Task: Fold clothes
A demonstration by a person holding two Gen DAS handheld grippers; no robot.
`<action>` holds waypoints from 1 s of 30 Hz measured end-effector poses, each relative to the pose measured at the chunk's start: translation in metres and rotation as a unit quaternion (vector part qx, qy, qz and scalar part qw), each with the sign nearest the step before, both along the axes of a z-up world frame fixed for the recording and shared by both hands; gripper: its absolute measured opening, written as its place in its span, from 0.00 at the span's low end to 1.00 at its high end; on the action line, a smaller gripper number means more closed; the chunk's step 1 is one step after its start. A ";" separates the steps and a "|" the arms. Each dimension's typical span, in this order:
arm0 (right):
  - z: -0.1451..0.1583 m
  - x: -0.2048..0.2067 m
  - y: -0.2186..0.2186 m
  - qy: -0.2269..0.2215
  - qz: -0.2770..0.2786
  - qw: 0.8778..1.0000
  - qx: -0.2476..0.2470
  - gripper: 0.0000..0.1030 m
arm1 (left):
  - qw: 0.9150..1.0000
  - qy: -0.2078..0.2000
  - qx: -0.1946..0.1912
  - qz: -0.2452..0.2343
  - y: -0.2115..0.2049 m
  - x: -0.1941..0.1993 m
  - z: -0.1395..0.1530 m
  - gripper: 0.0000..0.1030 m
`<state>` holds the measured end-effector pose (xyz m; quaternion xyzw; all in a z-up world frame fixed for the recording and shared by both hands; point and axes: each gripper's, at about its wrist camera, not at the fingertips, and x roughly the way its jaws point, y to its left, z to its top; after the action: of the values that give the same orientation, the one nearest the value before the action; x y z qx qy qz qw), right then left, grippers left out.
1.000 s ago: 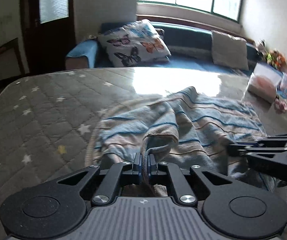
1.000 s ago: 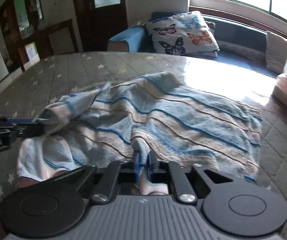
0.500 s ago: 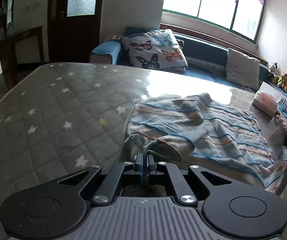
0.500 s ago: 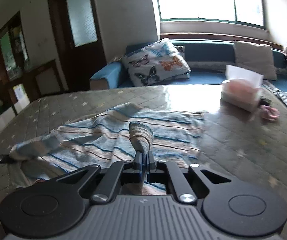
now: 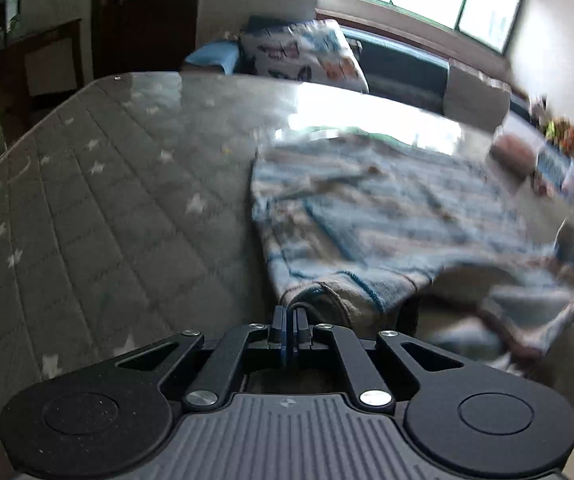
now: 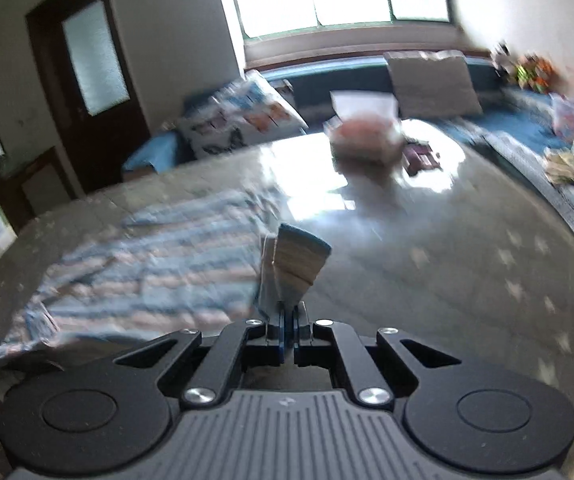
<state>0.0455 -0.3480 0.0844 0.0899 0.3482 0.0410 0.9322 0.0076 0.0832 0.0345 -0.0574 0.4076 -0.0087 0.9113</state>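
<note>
Left gripper (image 5: 289,316): jaws closed, pinching a corner of the blue-and-beige striped knit garment (image 5: 387,216).
Right gripper (image 6: 287,316): jaws closed on another corner, which stands up.
Garment: spread on the grey star-quilted mattress (image 5: 99,208); blurred, near edge probably lifted.

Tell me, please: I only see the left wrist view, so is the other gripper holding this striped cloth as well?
Observer: Yes. The right gripper is shut on a corner of the striped cloth, and that corner stands up above its fingertips.
Visitor: What lies past the cloth on that side?
Observer: Mostly bare table. At its far end stands a pinkish box with a white sheet sticking out of the top, well apart from the cloth.
</note>
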 end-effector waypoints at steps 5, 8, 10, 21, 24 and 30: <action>-0.019 -0.007 -0.012 0.030 -0.022 0.999 -0.008 0.12 | 0.998 -0.032 0.042 -0.044 -0.020 -0.009 0.006 0.20; -0.018 -0.010 -0.011 0.024 -0.034 0.999 -0.022 0.17 | 0.993 -0.058 0.067 -0.072 -0.033 -0.014 0.012 0.34; -0.015 -0.010 -0.010 0.016 -0.036 0.999 -0.026 0.22 | 0.990 -0.072 0.080 -0.095 -0.045 -0.013 0.014 0.34; -0.020 0.016 0.001 0.020 -0.011 0.998 -0.052 0.41 | 0.975 -0.068 0.126 -0.171 -0.103 0.028 -0.020 0.39; -0.025 0.021 0.002 0.026 -0.009 0.998 -0.053 0.42 | 0.977 -0.063 0.118 -0.166 -0.100 0.034 -0.024 0.21; -0.037 0.031 0.002 0.039 -0.005 0.997 -0.062 0.46 | 0.986 -0.091 0.078 -0.113 -0.066 0.029 -0.005 0.06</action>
<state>0.0763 -0.3457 0.0478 0.0355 0.3860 0.0108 0.9218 0.0364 0.0174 0.0296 0.0614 0.3259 -0.0847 0.9396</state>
